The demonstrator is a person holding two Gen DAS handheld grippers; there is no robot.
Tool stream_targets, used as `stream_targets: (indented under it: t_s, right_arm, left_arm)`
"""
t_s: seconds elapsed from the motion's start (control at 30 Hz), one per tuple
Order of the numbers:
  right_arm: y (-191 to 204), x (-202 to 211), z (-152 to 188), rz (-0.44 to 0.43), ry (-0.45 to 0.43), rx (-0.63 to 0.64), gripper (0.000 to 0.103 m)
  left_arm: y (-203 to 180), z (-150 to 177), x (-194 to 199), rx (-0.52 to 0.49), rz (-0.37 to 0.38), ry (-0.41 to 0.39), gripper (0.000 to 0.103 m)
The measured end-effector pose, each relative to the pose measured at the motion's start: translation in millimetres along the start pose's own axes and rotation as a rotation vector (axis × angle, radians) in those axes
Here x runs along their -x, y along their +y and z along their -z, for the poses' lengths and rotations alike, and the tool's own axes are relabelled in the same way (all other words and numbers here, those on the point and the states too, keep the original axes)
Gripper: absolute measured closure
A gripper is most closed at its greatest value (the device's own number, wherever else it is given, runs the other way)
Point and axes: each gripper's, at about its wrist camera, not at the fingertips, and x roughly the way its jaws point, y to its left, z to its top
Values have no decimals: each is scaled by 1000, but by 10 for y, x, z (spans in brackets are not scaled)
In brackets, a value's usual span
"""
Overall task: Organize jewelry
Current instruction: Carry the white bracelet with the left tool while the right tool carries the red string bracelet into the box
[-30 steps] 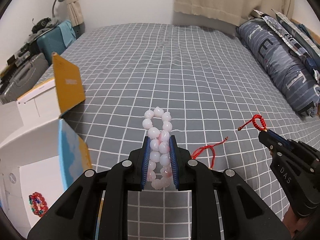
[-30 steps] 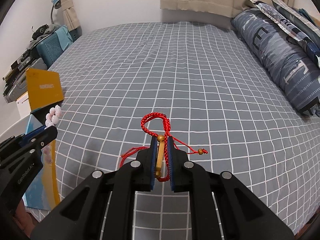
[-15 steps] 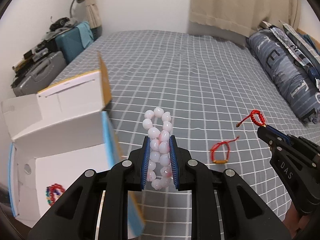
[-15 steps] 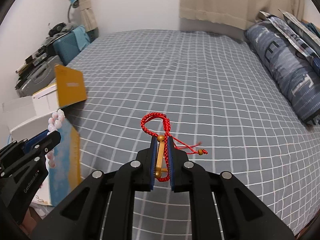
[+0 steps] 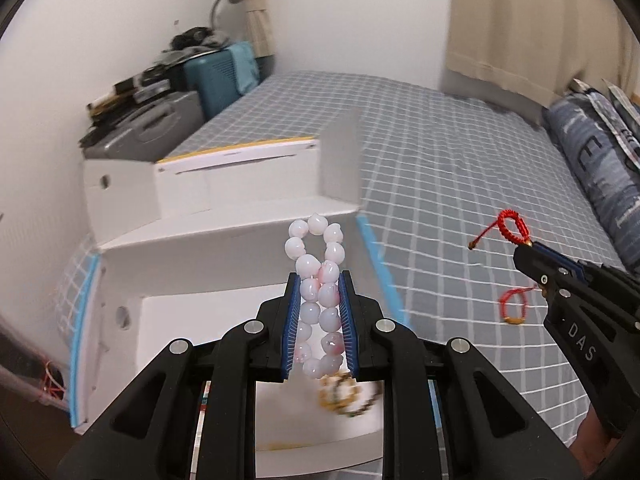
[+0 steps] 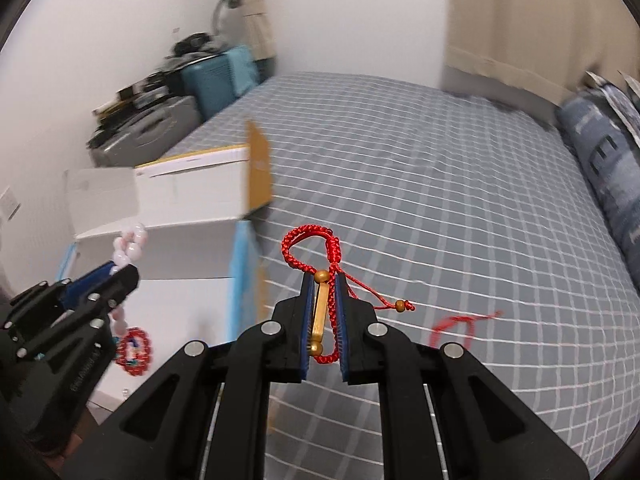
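My left gripper (image 5: pixel 319 280) is shut on a pale pink bead bracelet (image 5: pixel 318 264), held over the open white box (image 5: pixel 224 252) at the bed's left edge. A blurred gold-coloured bead bracelet (image 5: pixel 346 396) lies on the box floor. In the right wrist view the left gripper (image 6: pixel 120 276) hangs over the box (image 6: pixel 188 196) where a red and blue bead bracelet (image 6: pixel 134 346) lies. My right gripper (image 6: pixel 323 280) is shut on a red cord bracelet (image 6: pixel 310 246) with a gold bar, above the bed just right of the box. Another red cord bracelet (image 5: pixel 514 306) lies on the bedspread.
The grey checked bedspread (image 6: pixel 440 184) stretches ahead and to the right. A blue patterned pillow (image 5: pixel 600 168) lies at the far right. Suitcases and clutter (image 5: pixel 160 112) stand by the wall to the left of the bed, behind the box.
Both grippers have swung left with their bracelets still clamped. The white box now fills the space under the left gripper, and its inside shows.
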Motion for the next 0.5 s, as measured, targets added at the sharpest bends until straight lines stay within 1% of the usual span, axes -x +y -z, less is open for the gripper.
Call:
stream_targets:
  t_s: [0.13, 0.27, 0.37, 0.5]
  right_arm:
    - [428, -104, 1, -49, 8, 49, 93]
    - [851, -325, 35, -98, 42, 101, 93]
    - [1058, -496, 94, -111, 71, 126, 93]
    - [1260, -775, 240, -144, 145, 160, 93]
  left_arm:
    - [347, 95, -63, 37, -39, 20, 84]
    - [663, 210, -168, 68, -80, 49, 84]
    - [902, 291, -261, 95, -97, 73, 84]
    - [1171, 411, -421, 141, -123, 109, 84]
